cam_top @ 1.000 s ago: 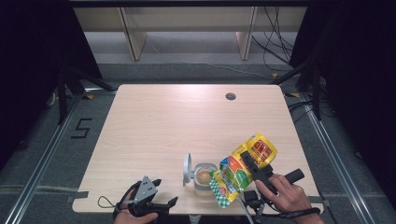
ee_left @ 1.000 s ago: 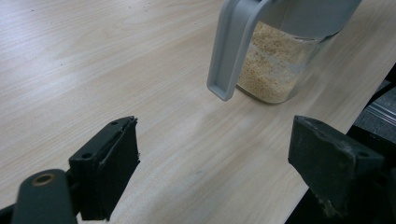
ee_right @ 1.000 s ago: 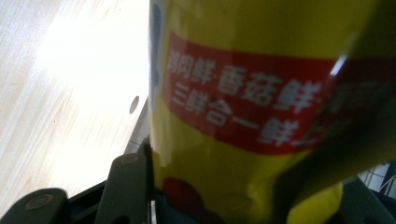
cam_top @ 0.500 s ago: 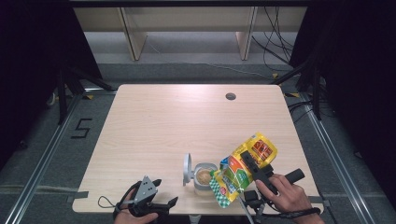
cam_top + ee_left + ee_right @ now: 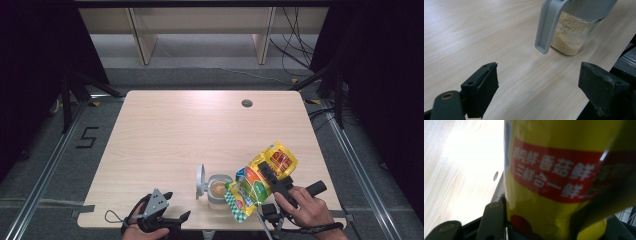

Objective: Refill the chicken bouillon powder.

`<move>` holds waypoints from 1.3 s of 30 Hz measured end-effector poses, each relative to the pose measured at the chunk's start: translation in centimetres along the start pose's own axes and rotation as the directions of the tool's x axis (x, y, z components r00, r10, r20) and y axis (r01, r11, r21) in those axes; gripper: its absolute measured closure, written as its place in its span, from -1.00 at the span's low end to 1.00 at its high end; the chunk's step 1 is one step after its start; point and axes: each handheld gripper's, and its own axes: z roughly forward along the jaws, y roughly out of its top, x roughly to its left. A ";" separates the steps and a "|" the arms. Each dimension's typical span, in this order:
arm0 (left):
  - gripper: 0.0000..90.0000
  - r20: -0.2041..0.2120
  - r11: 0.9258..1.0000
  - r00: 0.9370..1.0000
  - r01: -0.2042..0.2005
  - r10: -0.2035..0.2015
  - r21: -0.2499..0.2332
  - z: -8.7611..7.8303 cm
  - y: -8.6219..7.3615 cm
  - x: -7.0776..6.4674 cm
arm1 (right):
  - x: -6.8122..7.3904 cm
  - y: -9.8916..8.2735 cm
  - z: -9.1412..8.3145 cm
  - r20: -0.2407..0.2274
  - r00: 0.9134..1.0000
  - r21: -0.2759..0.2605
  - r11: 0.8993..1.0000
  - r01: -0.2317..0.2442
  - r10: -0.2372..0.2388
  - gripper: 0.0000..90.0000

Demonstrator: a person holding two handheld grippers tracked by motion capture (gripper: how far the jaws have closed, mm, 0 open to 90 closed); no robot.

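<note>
A clear jar (image 5: 219, 190) part full of beige granules stands near the table's front edge, with its grey flip lid (image 5: 201, 181) standing open on its left side. My right gripper (image 5: 262, 168) is shut on a yellow and green printed bag (image 5: 255, 182) that is tilted with its lower end over the jar's mouth. In the right gripper view the bag (image 5: 564, 170) is pressed between my jaws. My left gripper (image 5: 177, 206) rests open at the front left; in the left gripper view the jar (image 5: 571, 32) and its lid (image 5: 549, 25) lie beyond its open fingers (image 5: 482, 87).
The light wooden table (image 5: 190, 130) has a round cable hole (image 5: 246, 103) near its far right. The front edge runs just below both hands. Shelving legs and cables stand on the floor beyond the far edge.
</note>
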 end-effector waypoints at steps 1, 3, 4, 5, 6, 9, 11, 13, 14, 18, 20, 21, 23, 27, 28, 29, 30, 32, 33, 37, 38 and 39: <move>-0.66 -0.001 1.000 1.000 -0.001 0.001 0.000 0.0 0.0 0.0 | -0.1 0.0 -0.1 -0.016 1.000 0.011 1.000 0.005 -0.005 0.20; -0.66 0.000 1.000 1.000 0.000 0.000 0.000 0.0 0.0 0.0 | 0.0 0.0 0.0 -0.001 1.000 -0.001 1.000 0.000 0.000 0.20; -0.66 -0.002 1.000 1.000 -0.001 0.001 0.001 0.0 0.0 0.0 | 0.1 0.0 0.0 -0.008 1.000 0.003 1.000 -0.014 0.015 0.20; -0.66 -0.002 1.000 1.000 -0.001 0.001 0.001 0.0 0.0 0.0 | 0.1 0.0 0.0 -0.007 1.000 0.003 1.000 -0.014 0.014 0.20; -0.66 0.001 1.000 1.000 -0.001 0.001 0.000 0.0 0.0 0.0 | 0.0 0.0 0.0 0.000 1.000 -0.001 1.000 0.002 -0.002 0.20; -0.66 0.000 1.000 1.000 -0.001 0.001 0.001 0.0 0.0 0.0 | 0.0 0.0 0.0 -0.001 1.000 0.000 1.000 0.001 -0.001 0.20; -0.66 0.001 1.000 1.000 -0.001 0.001 0.000 0.0 0.0 0.0 | 0.0 0.0 0.0 0.001 1.000 0.000 1.000 0.000 0.000 0.20; -0.66 0.000 1.000 1.000 -0.001 0.001 0.000 0.0 0.0 0.0 | -0.1 0.0 -0.1 -0.017 1.000 0.009 1.000 0.007 -0.007 0.20; -0.66 0.000 1.000 1.000 -0.001 0.001 0.000 0.0 0.0 0.0 | -0.2 0.0 -0.1 -0.017 1.000 0.010 1.000 0.009 -0.009 0.20; -0.66 0.000 1.000 1.000 0.001 -0.001 -0.001 0.0 0.0 0.0 | -0.1 0.0 0.0 -0.016 1.000 -0.010 1.000 0.013 -0.013 0.20; -0.66 0.000 1.000 1.000 -0.019 0.019 0.000 0.0 0.0 0.1 | -0.1 0.0 0.0 -0.015 1.000 -0.008 1.000 0.013 -0.013 0.20; -0.66 0.000 1.000 1.000 -0.019 0.019 0.000 0.0 0.0 0.1 | -0.1 0.0 0.0 -0.015 1.000 -0.009 1.000 0.011 -0.012 0.20; -0.66 0.001 1.000 1.000 -0.019 0.019 0.000 0.0 0.0 0.1 | -0.1 0.0 0.0 -0.015 1.000 -0.008 1.000 0.013 -0.013 0.20; -0.66 0.004 1.000 1.000 -0.018 0.018 -0.001 0.0 0.0 0.1 | 0.0 0.0 0.0 -0.019 1.000 -0.009 1.000 0.000 0.000 0.20; -0.66 0.000 1.000 1.000 -0.019 0.019 0.001 0.0 0.0 0.1 | 0.0 0.0 0.0 -0.022 1.000 -0.008 1.000 -0.002 0.002 0.20; -0.66 0.001 1.000 1.000 -0.018 0.018 0.001 0.0 0.0 0.1 | 0.0 0.0 0.0 -0.022 1.000 -0.008 1.000 -0.002 0.002 0.20; -0.66 0.001 1.000 1.000 -0.019 0.019 0.000 0.0 0.0 0.1 | -0.2 0.0 0.0 -0.030 0.999 -0.001 1.000 0.015 -0.015 0.20; -0.66 0.001 1.000 1.000 -0.020 0.020 0.000 0.0 0.0 0.1 | -0.1 0.0 -0.1 -0.018 1.000 0.005 1.000 0.002 -0.002 0.20; -0.66 0.001 1.000 1.000 -0.018 0.018 -0.001 0.0 0.0 0.1 | -0.1 0.0 -0.1 -0.018 1.000 0.005 1.000 0.002 -0.002 0.20; -0.66 0.001 1.000 1.000 -0.020 0.020 -0.001 0.0 0.1 0.1 | 0.1 0.0 0.0 -0.010 1.000 -0.003 1.000 -0.018 0.018 0.20; -0.66 0.001 1.000 1.000 -0.020 0.020 -0.001 0.0 0.1 0.1 | -0.2 0.0 -0.1 -0.016 1.000 0.005 1.000 0.004 -0.004 0.20; -0.66 0.001 1.000 1.000 -0.020 0.020 -0.001 0.0 0.1 0.1 | -0.2 0.0 -0.1 -0.016 1.000 0.005 1.000 0.004 -0.004 0.20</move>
